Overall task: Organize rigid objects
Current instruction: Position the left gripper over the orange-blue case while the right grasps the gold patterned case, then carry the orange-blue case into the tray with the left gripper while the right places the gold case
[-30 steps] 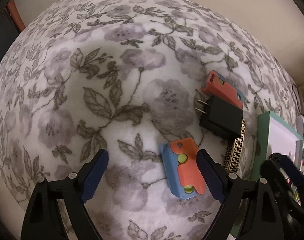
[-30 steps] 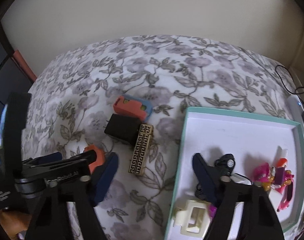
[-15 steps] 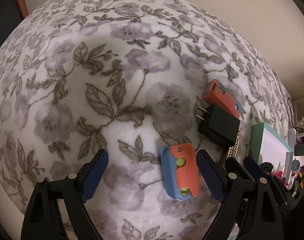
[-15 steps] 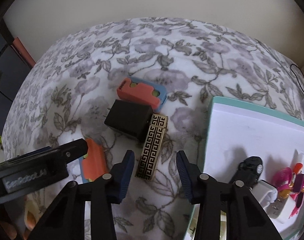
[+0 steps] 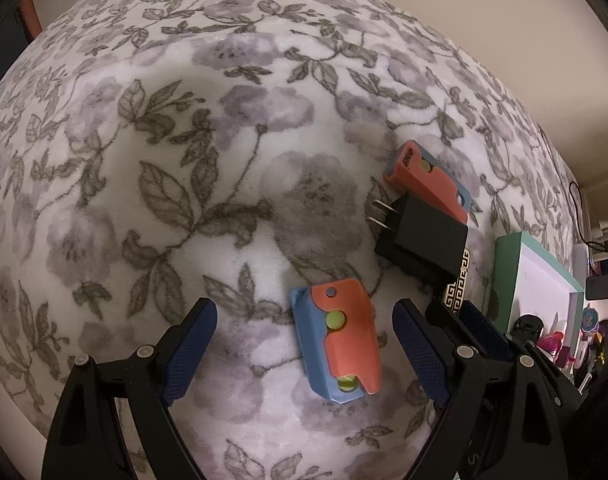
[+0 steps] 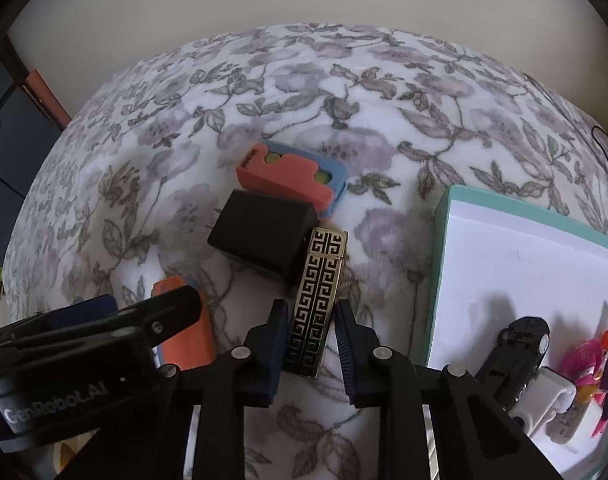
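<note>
A gold-and-black patterned lighter (image 6: 315,280) lies on the floral blanket, and my right gripper (image 6: 309,312) is shut on its near end, one pad on each long side. The lighter's far end leans against a black plug charger (image 6: 264,236). Behind the charger lies an orange-and-blue block (image 6: 288,178). My left gripper (image 5: 304,312) hangs open over a second orange-and-blue block (image 5: 343,344), which lies flat between its fingers, nearer the right one and touching neither. The charger (image 5: 419,240) and the far block (image 5: 427,180) also show in the left wrist view.
A teal-rimmed white tray (image 6: 439,260) sits on the right, holding a black toy car (image 6: 523,344), a pink figure (image 6: 591,364) and a white clip (image 6: 547,396). Floral blanket stretches left and back to a beige wall. A black cable (image 5: 579,216) runs at the far right.
My right gripper has swung left from over the tray, come down over the patterned lighter and closed on it. The left gripper stays open over its block.
</note>
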Demonstrator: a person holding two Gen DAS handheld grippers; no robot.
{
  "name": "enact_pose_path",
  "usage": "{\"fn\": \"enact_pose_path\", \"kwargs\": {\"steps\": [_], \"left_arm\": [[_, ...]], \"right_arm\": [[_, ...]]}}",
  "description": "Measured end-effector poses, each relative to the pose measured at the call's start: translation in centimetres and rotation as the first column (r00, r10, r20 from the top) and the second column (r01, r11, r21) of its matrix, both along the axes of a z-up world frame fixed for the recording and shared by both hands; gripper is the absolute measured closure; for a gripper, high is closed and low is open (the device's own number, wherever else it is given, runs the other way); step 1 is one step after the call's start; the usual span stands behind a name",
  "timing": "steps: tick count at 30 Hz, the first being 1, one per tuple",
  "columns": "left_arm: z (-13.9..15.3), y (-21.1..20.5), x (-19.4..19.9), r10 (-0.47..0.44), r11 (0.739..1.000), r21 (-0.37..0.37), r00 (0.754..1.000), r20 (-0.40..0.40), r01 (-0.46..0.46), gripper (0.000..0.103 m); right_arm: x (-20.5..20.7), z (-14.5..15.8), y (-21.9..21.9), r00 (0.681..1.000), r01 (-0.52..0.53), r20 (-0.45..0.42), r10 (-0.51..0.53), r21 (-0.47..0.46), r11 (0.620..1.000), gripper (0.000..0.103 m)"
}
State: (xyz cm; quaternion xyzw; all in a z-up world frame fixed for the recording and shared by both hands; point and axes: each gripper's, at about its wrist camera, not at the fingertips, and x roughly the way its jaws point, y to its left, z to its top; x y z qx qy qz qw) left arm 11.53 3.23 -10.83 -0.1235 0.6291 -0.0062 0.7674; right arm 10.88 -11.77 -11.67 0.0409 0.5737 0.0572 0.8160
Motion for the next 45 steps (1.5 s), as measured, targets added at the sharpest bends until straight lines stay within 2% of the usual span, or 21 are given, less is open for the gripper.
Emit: {"fn": "enact_pose_path", "kwargs": {"steps": [7, 9, 13, 18, 28, 35, 40, 45], "left_arm": [[-0.9, -2.1, 0.6, -0.04, 0.999, 0.019, 0.999, -0.01, 0.04, 0.014], [-1.0, -2.6, 0.6, -0.055, 0.998, 0.016, 0.998, -0.018, 0.055, 0.028], [-1.4, -3.3, 0.4, -0.078, 0.997, 0.026, 0.996, -0.034, 0.079, 0.035], [-1.3, -3.7, 0.1, -0.104, 0.994, 0.018, 0.994, -0.025, 0.104, 0.054], [-1.6, -4.2, -0.2, -0.126, 0.99, 0.057, 0.992, -0.008, 0.126, 0.055], [-1.4, -4.1, 0.3, -0.127, 0.991, 0.04, 0.992, -0.003, 0.127, 0.056], [0.1, -3.3, 0.3, -0.122, 0.993, -0.006, 0.992, 0.037, 0.122, 0.057], [3.4, -3.4, 0.3, -0.117, 0.992, -0.03, 0.984, 0.134, 0.122, 0.057]], "right_arm": [[-1.4, -0.2, -0.2, 0.999, -0.002, -0.039, 0.002, -0.007, 1.0, 0.08], [-1.9, -0.4, -0.3, 0.998, -0.005, -0.059, 0.004, -0.013, 1.0, 0.08], [-2.8, -0.5, -0.4, 0.997, -0.004, -0.081, 0.003, -0.016, 1.0, 0.08], [-3.4, -0.6, -0.6, 0.995, -0.007, -0.097, 0.005, -0.025, 1.0, 0.08], [-2.9, -1.1, 0.0, 0.996, -0.02, -0.083, 0.015, -0.056, 0.998, 0.081], [-3.3, -0.8, -0.1, 0.998, -0.001, -0.07, -0.003, -0.045, 0.999, 0.081], [-3.5, 1.3, -1.3, 0.999, 0.038, -0.019, -0.038, -0.003, 0.999, 0.081], [-3.7, 3.3, -2.8, 0.996, 0.089, 0.027, -0.091, 0.051, 0.995, 0.081]]}}
